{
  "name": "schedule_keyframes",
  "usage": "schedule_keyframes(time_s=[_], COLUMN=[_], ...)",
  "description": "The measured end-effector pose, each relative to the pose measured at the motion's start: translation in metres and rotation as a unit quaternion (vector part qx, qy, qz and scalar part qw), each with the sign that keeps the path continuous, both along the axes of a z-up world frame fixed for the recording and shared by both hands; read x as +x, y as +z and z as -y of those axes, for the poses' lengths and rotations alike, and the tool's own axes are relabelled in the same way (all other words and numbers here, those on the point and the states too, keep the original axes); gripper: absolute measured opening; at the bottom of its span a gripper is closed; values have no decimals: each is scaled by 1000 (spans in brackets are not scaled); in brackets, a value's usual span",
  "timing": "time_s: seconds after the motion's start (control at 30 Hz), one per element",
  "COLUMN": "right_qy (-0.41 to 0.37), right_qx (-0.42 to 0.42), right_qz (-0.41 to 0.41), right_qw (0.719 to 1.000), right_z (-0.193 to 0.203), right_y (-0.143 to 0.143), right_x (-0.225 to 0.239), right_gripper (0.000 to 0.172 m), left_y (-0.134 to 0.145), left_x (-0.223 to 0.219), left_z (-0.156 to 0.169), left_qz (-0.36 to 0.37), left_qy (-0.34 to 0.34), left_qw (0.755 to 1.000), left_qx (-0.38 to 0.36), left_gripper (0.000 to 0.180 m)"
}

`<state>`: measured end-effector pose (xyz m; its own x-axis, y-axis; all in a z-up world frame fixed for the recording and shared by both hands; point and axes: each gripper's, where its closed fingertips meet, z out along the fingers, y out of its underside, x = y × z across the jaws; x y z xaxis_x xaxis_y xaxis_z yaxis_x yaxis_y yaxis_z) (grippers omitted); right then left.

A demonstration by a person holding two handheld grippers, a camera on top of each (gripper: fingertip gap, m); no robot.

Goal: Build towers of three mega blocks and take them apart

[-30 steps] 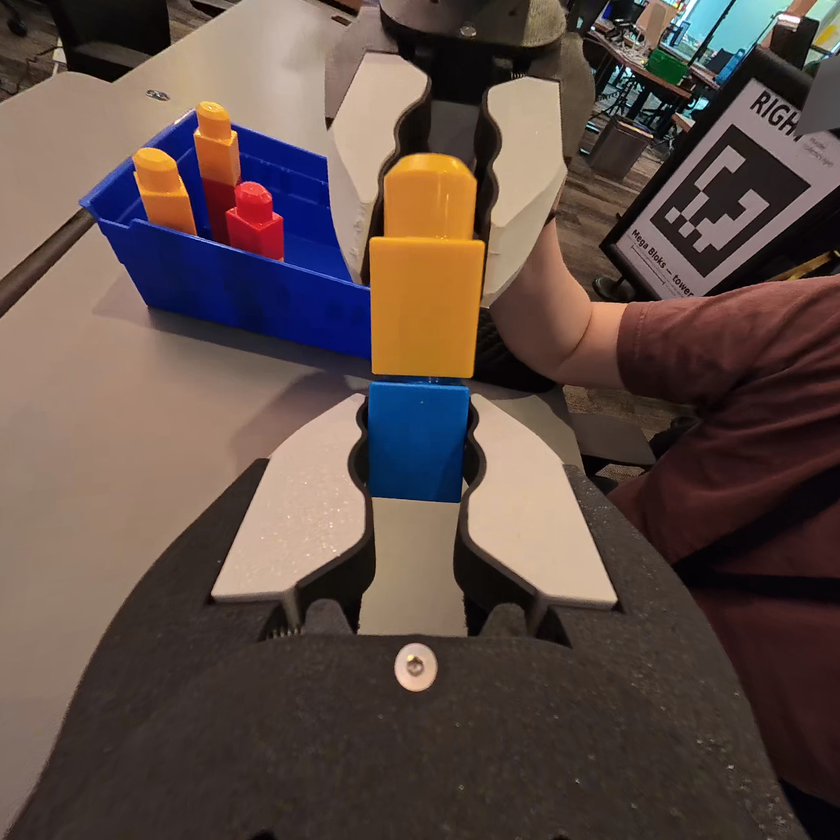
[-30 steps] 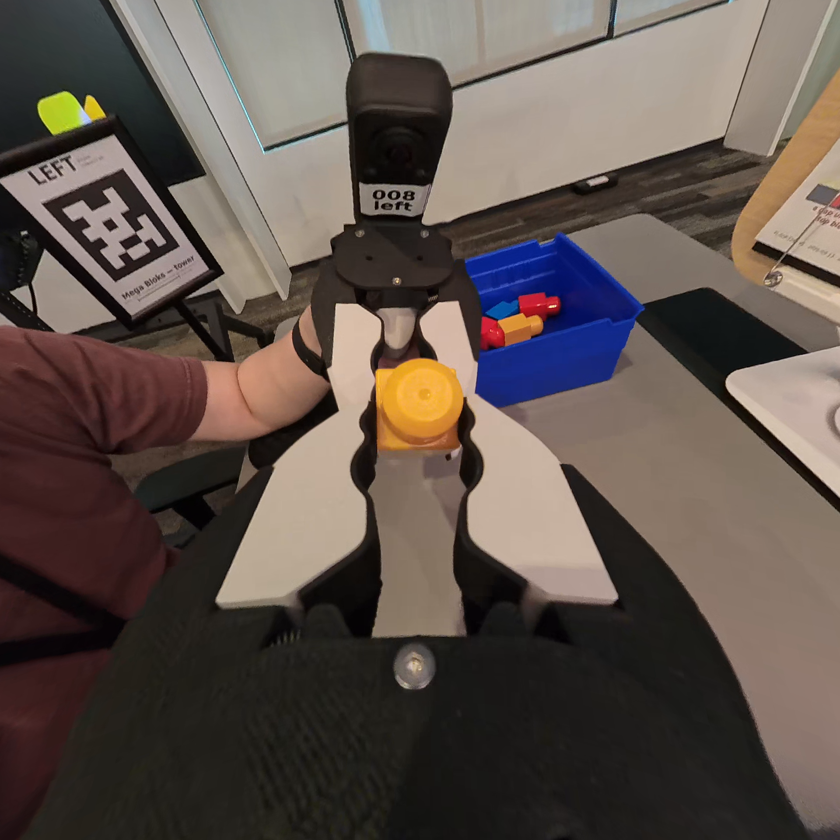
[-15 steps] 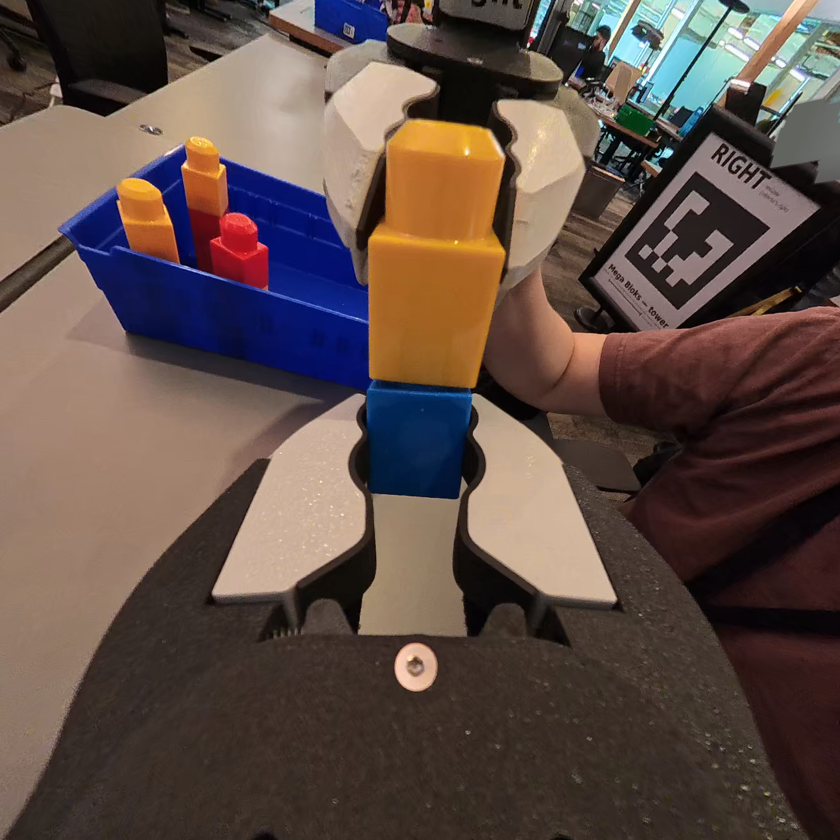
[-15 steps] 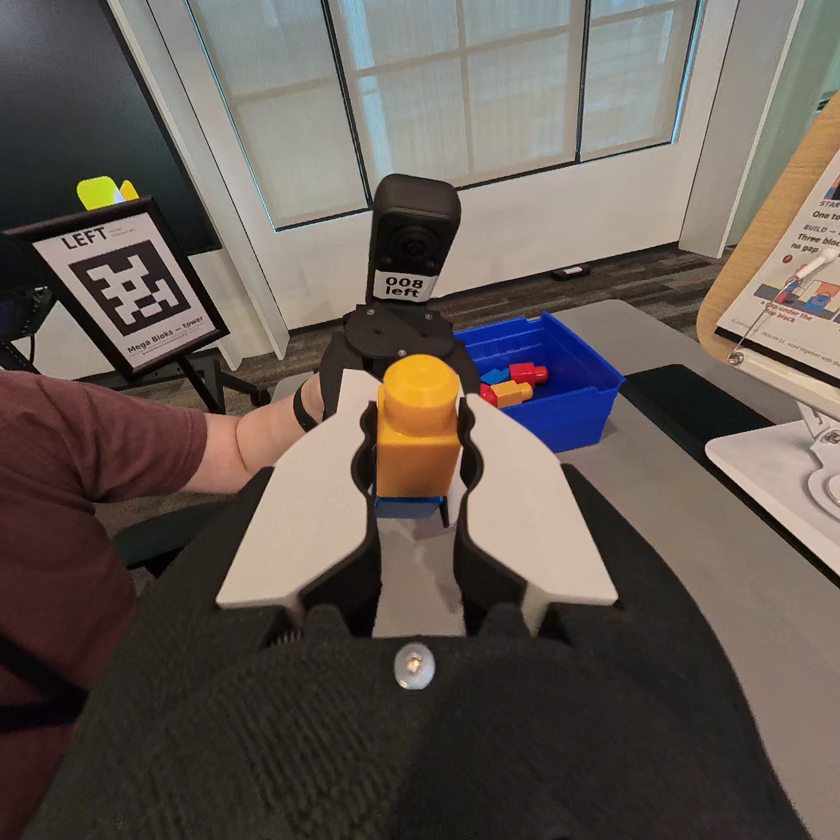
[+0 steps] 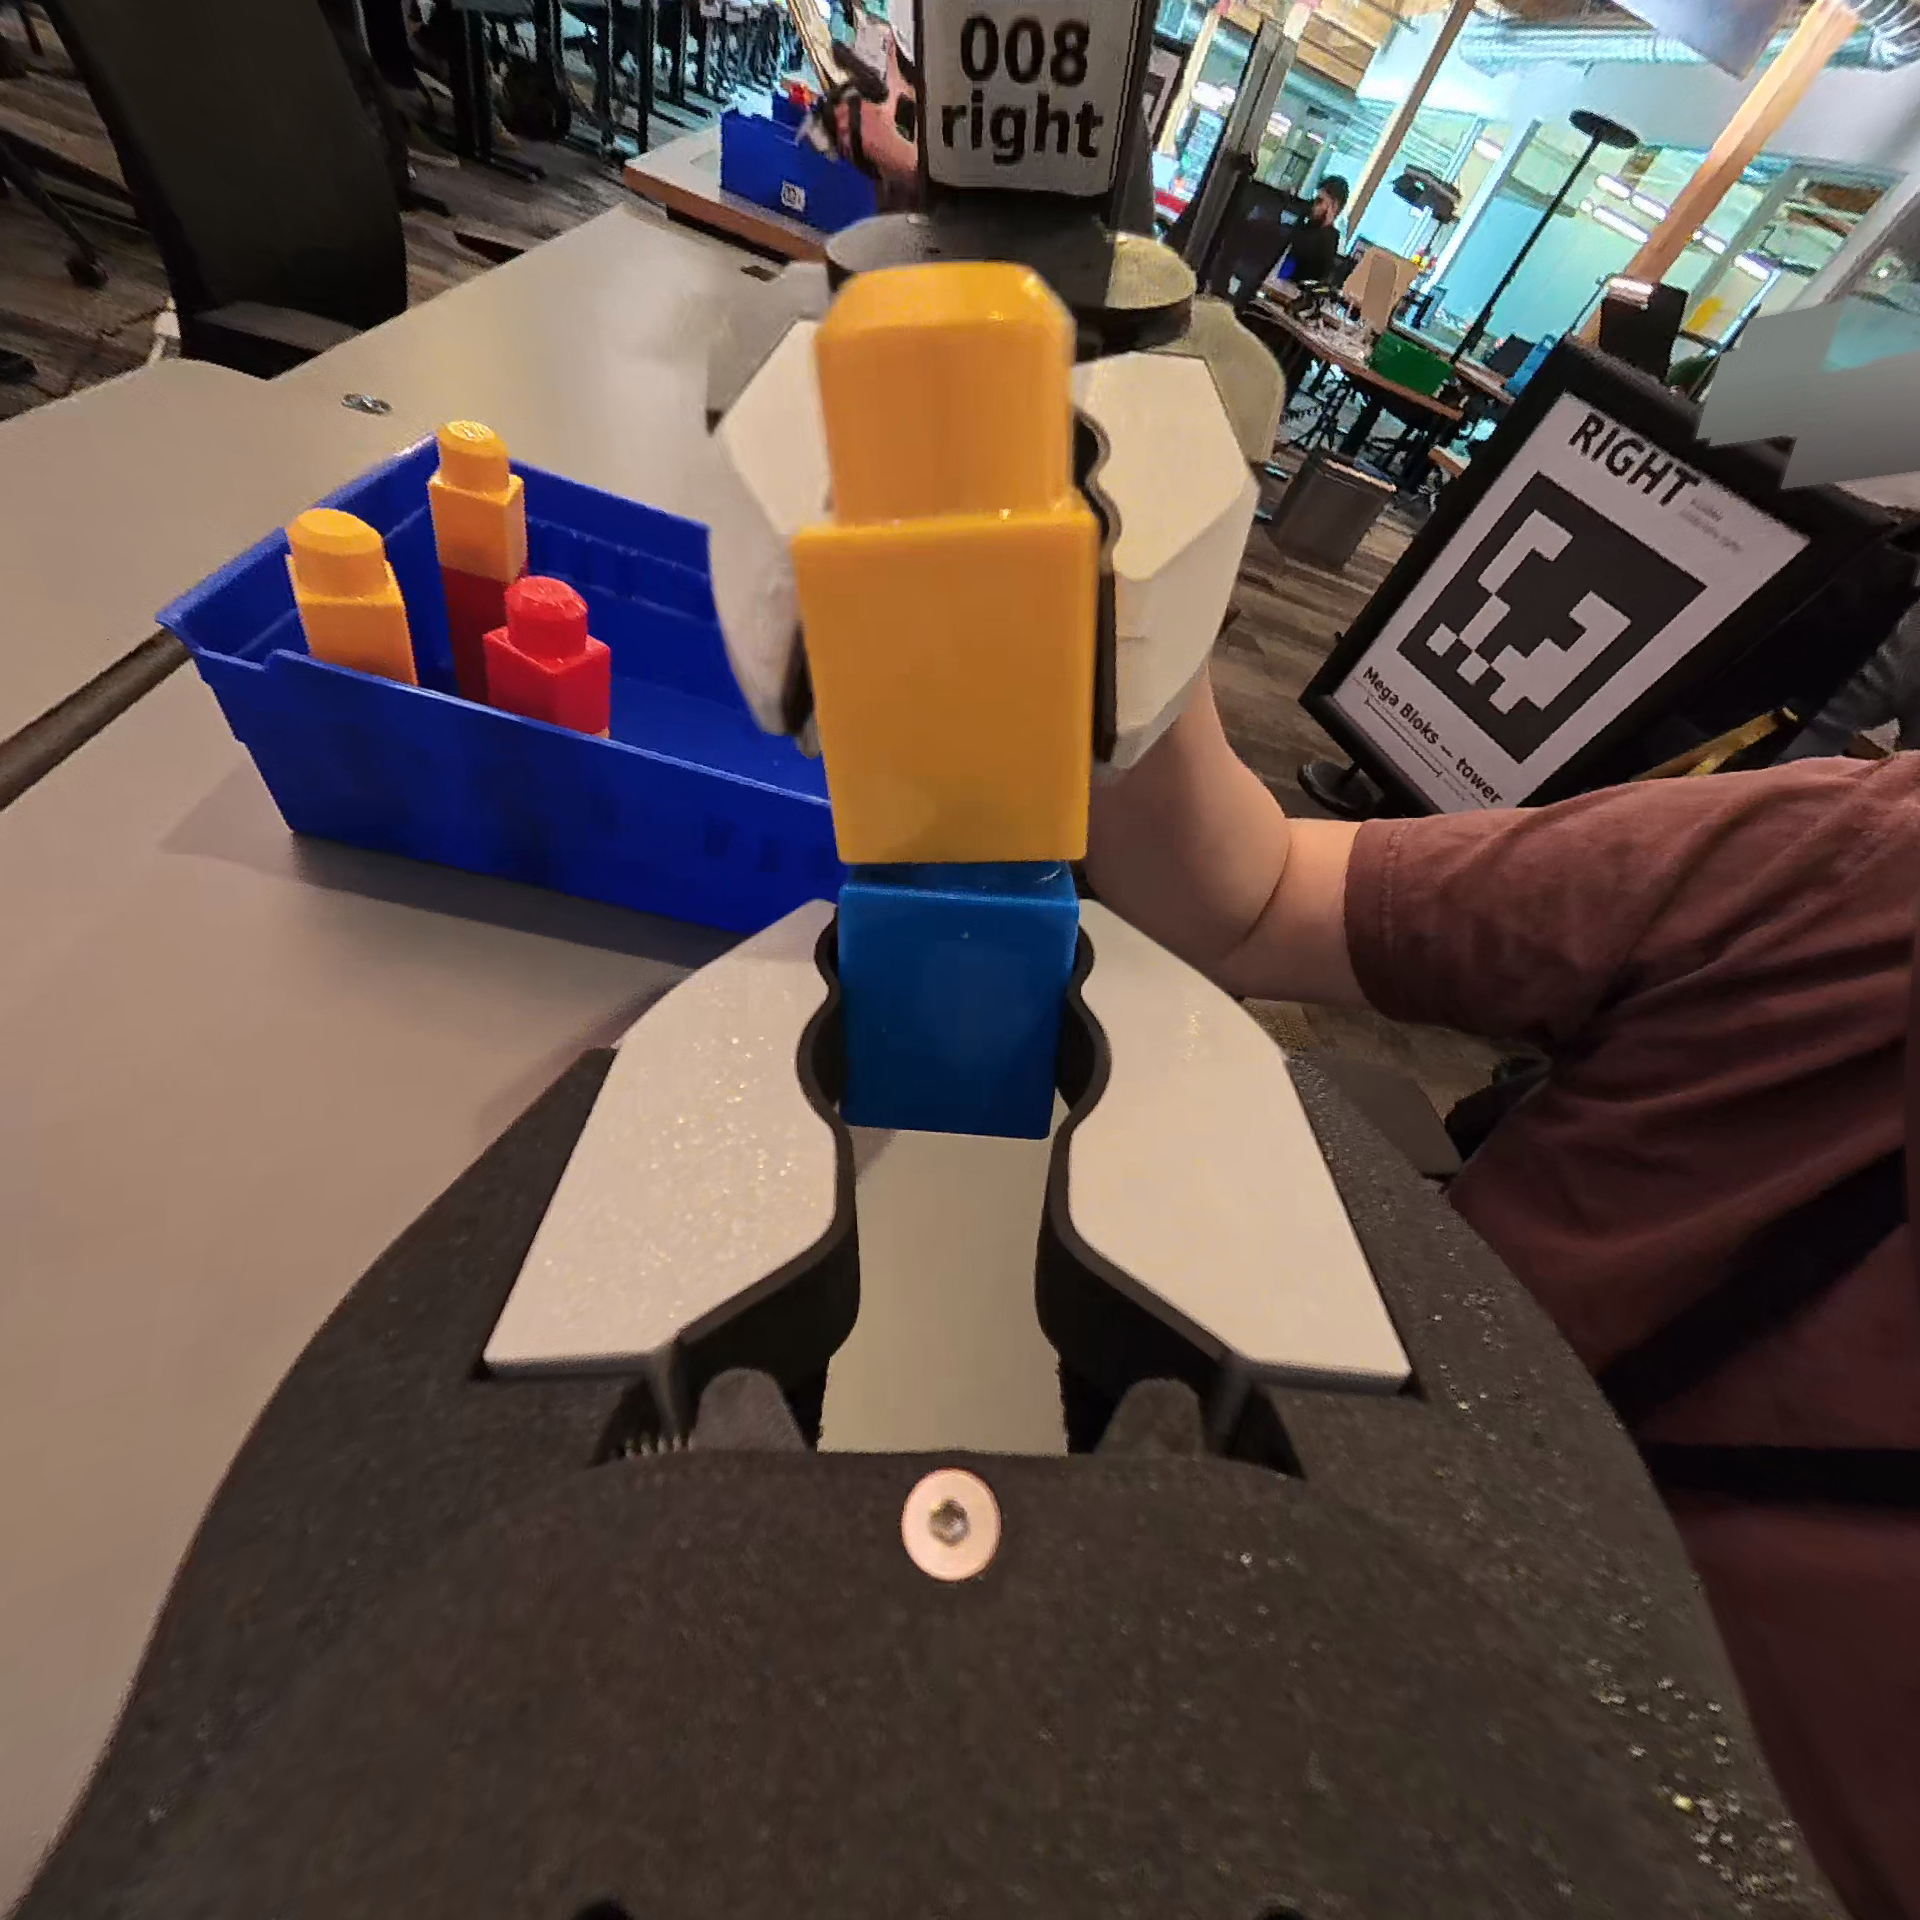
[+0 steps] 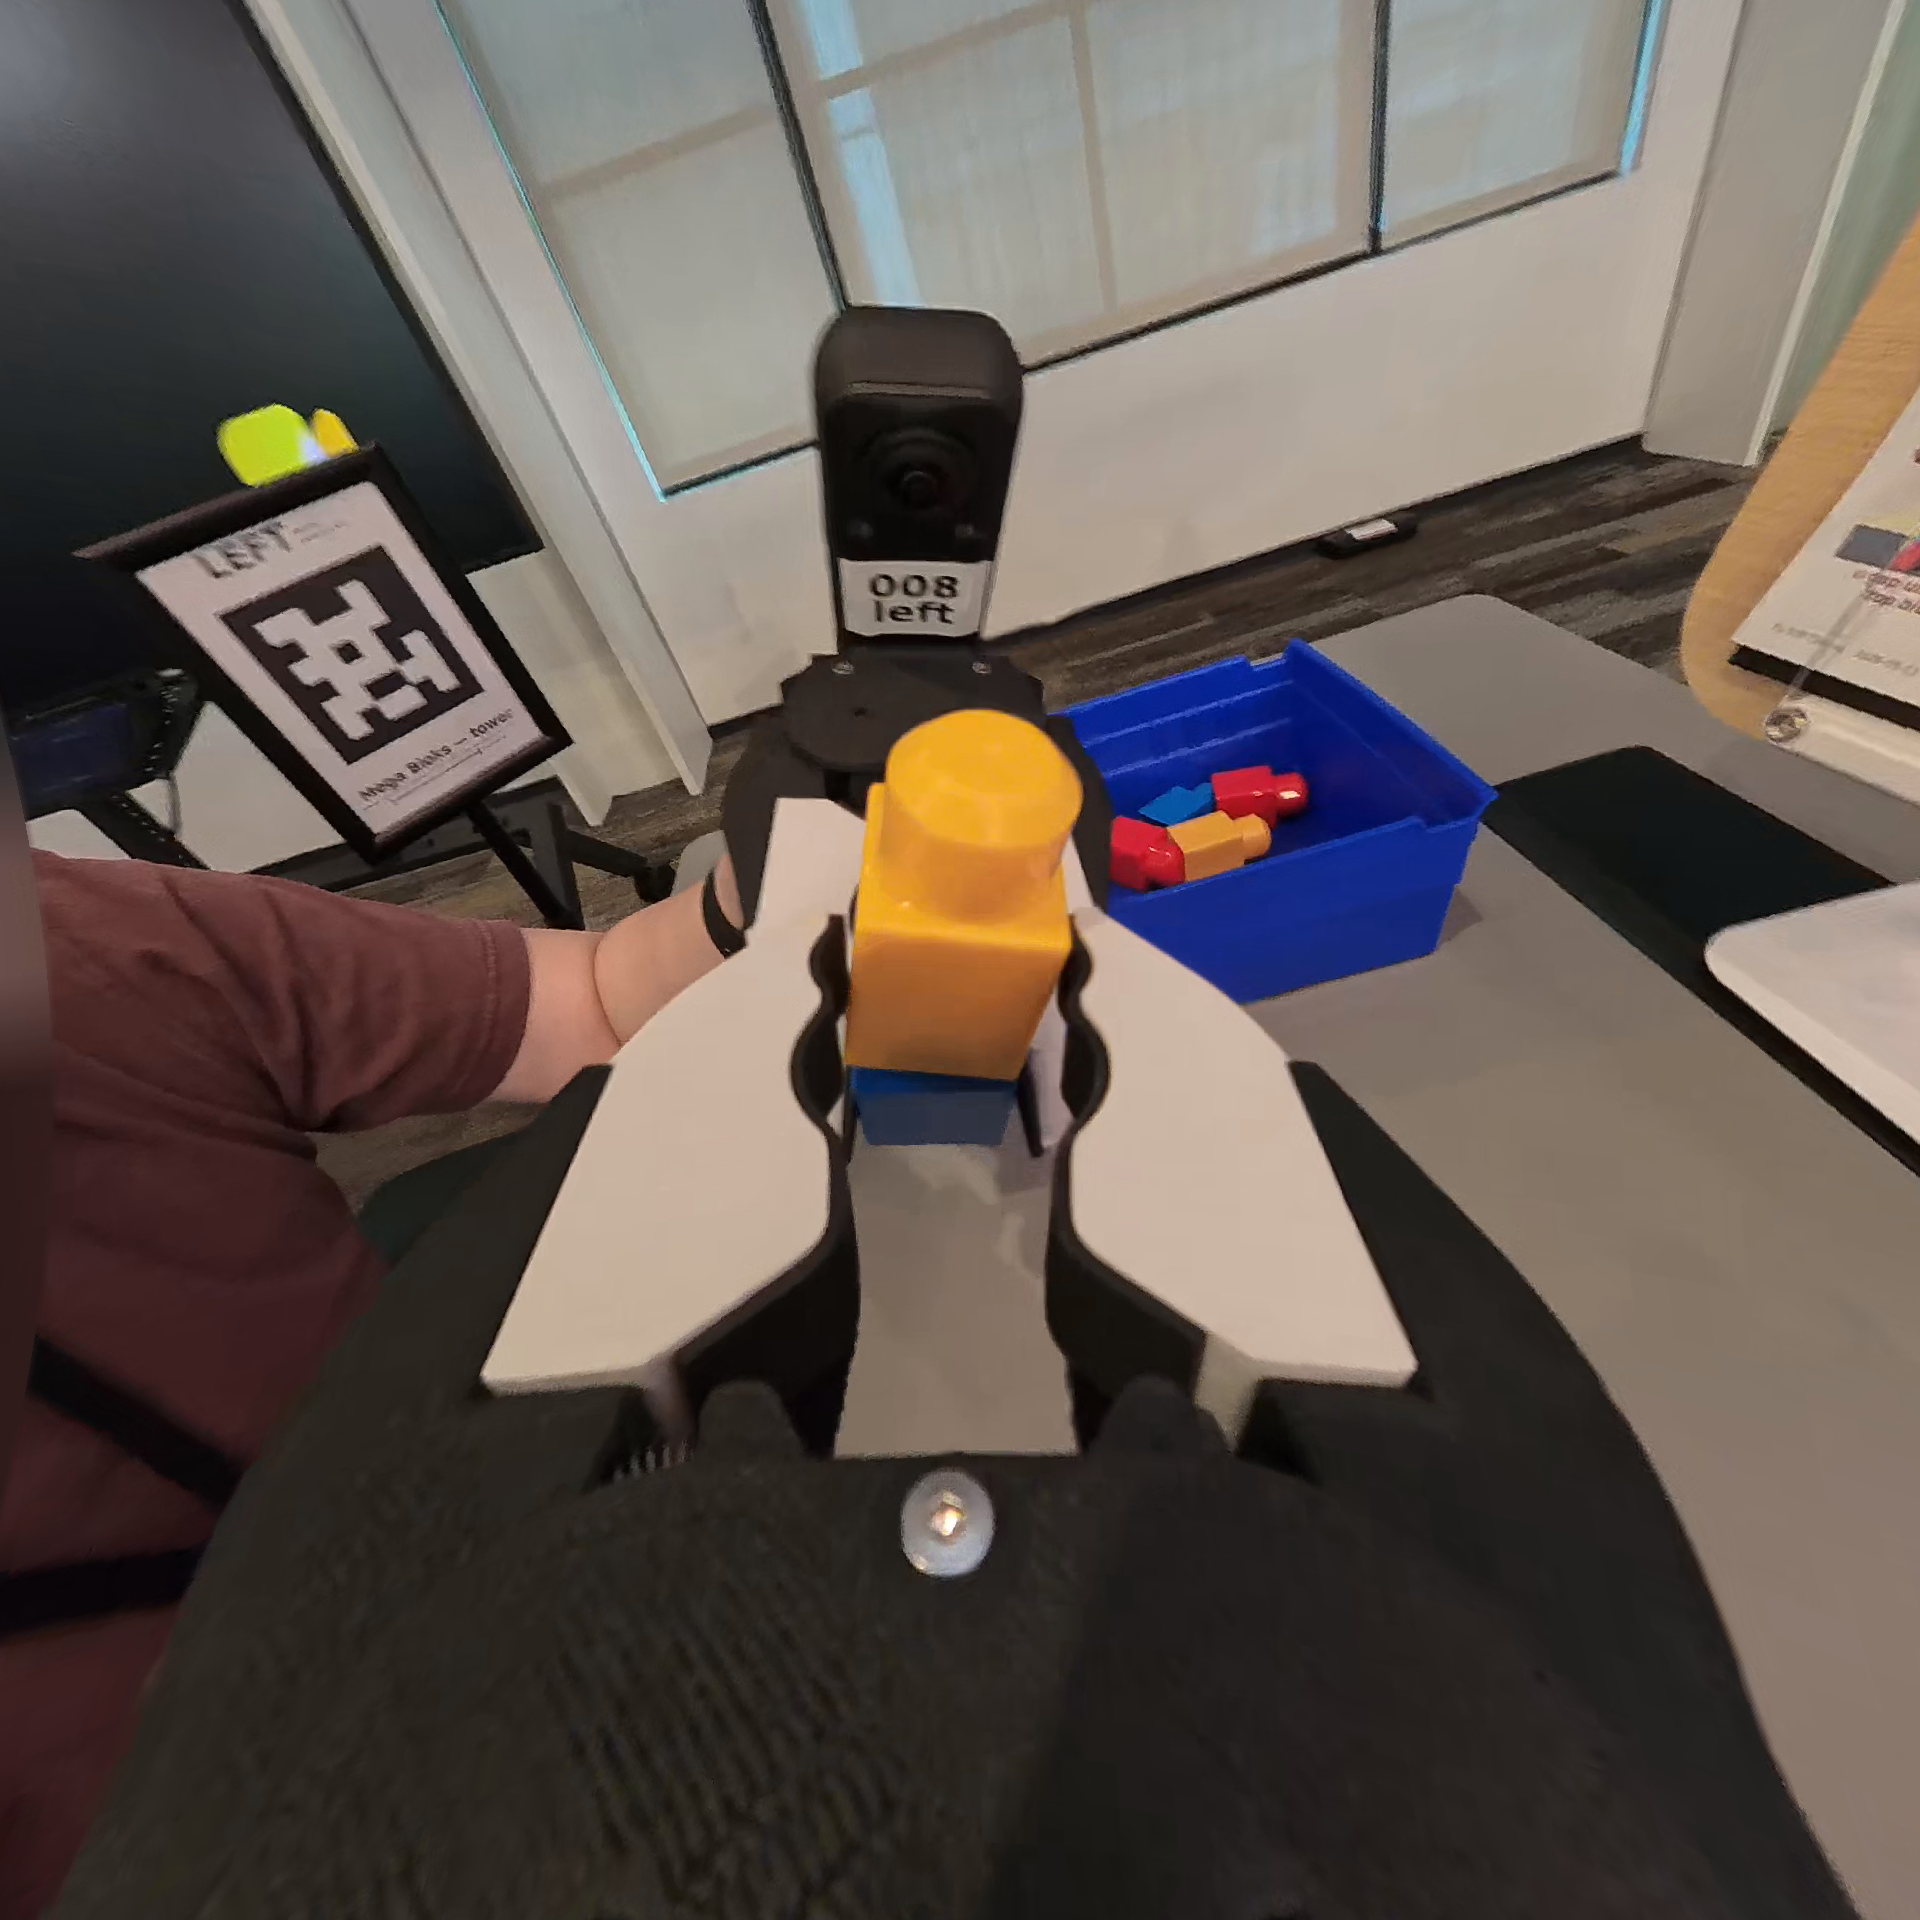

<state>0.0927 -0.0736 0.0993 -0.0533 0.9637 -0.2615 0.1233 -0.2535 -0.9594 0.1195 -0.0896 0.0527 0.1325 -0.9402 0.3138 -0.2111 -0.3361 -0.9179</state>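
Stud of the yellow plastic block [image 6: 961, 914] points up toward the right wrist camera, so the two-block stack's long axis runs upright, off the grey tabletop [image 5: 208, 1018]. The blue plastic block [image 5: 951, 1013] beneath it is largely hidden in the right wrist view, where only a narrow strip shows; its own stud is buried inside the yellow one. The left tool [image 5: 951, 1023] is partly closed, its pads pressed against the blue block's sides. The right tool [image 6: 956, 997] flanks the yellow block, its jaws about as wide as the block; motion blur makes it hard to tell whether the pads press. Behind stands a blue plastic bin [image 5: 499, 758] with upright orange and red blocks, their bases hidden by its wall. A second blue bin [image 6: 1340, 894] holds blocks lying flat.
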Motion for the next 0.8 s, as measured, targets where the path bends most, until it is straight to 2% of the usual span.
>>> schedule_keyframes(time_s=[0.23, 0.37, 0.47, 0.73, 0.8], right_qy=[-2, 2, -7, 15, 20], right_qx=[6, 12, 24, 43, 50], right_qz=[-63, -48, -59, 41, 41], right_qw=[998, 999, 998, 998, 998], right_z=[4, 6, 6, 11, 13], right_y=[16, 13, 16, -11, -10], right_x=[-3, -2, -4, -4, -3], right_gripper=[37, 37, 37, 37, 37], left_y=[15, 14, 23, 2, 3], left_x=[0, -1, -1, -8, -7], left_z=[2, 1, 2, 0, 2], left_qz=[47, 35, 66, -46, -46], left_qy=[-1, 9, 14, 28, 26], left_qw=[999, 999, 998, 997, 997], left_qx=[0, 13, 6, 57, 60], left_gripper=[37, 37, 36, 36, 36])
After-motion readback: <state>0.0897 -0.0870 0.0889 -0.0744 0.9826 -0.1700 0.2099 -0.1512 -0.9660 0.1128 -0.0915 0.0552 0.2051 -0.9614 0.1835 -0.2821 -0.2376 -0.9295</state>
